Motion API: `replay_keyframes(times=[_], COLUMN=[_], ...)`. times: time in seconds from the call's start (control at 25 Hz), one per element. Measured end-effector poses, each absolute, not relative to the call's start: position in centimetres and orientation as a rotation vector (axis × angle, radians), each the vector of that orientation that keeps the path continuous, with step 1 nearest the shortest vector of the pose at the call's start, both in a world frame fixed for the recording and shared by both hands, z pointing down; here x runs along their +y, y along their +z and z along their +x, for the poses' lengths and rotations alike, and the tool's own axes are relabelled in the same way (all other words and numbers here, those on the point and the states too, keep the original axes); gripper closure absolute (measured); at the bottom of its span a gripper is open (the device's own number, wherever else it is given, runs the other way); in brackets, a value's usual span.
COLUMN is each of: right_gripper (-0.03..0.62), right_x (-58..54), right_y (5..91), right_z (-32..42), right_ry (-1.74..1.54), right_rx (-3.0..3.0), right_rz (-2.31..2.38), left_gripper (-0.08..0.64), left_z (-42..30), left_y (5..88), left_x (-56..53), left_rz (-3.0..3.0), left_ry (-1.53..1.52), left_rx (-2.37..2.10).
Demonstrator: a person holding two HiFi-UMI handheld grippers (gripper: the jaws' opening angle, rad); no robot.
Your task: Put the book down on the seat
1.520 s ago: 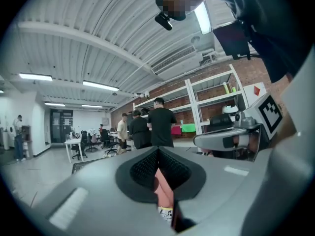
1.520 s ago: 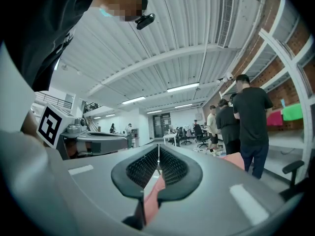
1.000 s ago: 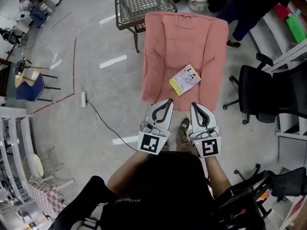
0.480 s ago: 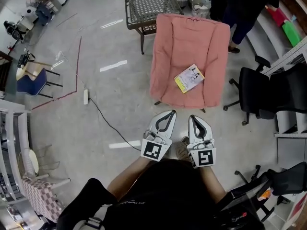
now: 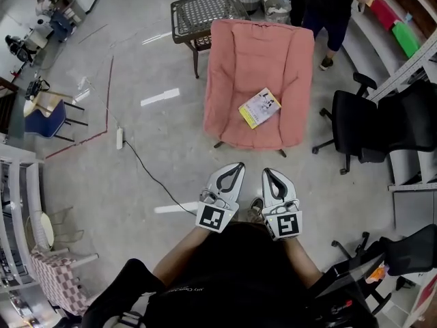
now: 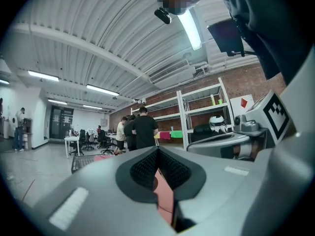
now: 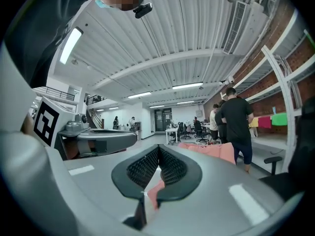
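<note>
A yellow-and-white book (image 5: 259, 108) lies flat on the seat of the pink armchair (image 5: 232, 101), near the seat's front right. Both grippers hover side by side over the floor, a good way in front of the chair and apart from the book. My left gripper (image 5: 236, 166) is shut with nothing in it, and its pads meet at the tip in the left gripper view (image 6: 157, 149). My right gripper (image 5: 267, 173) is likewise shut and empty (image 7: 158, 147). Pink chair fabric shows beyond both pairs of jaws.
A wicker side table (image 5: 205, 12) stands behind the armchair at its left. A black office chair (image 5: 362, 125) sits to the right. A person (image 5: 328, 12) stands at the back right. A cable (image 5: 147, 173) and power strip (image 5: 119, 139) lie on the floor at the left.
Both grippers have drawn back from the armchair towards my body. The gap to the seat has grown. The book stays on the seat.
</note>
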State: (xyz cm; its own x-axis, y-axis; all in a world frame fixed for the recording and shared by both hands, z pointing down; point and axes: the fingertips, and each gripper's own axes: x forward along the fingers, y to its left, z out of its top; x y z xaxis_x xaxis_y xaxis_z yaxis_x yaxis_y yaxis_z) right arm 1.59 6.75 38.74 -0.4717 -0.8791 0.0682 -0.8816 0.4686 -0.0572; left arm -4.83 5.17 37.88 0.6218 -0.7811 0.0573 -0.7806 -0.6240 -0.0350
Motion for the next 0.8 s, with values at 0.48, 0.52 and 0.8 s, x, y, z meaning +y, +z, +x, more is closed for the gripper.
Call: replay_keyframes(times=[0.48,0.52,0.8], right_gripper=[0.583,0.583,0.584], right_x=[7.8,7.8,7.1], right_y=[37.9,37.9,37.9], right_z=[1.4,1.2,0.4], right_ry=[0.11,0.106,0.095], right_rx=[-2.682,-2.683,-2.632], right_rz=[1.562,1.562,1.592], left_gripper=[0.563,0.563,0.563], left_z=[-4.3,-4.4,-5.3], left_y=[37.5,37.4,37.6], left_x=[6.5,6.5,5.9], left_rz=[-2.819,-2.818,-2.818], left_ry=[-0.068,-0.066,-0.061], left_rx=[1.369,1.369,1.365])
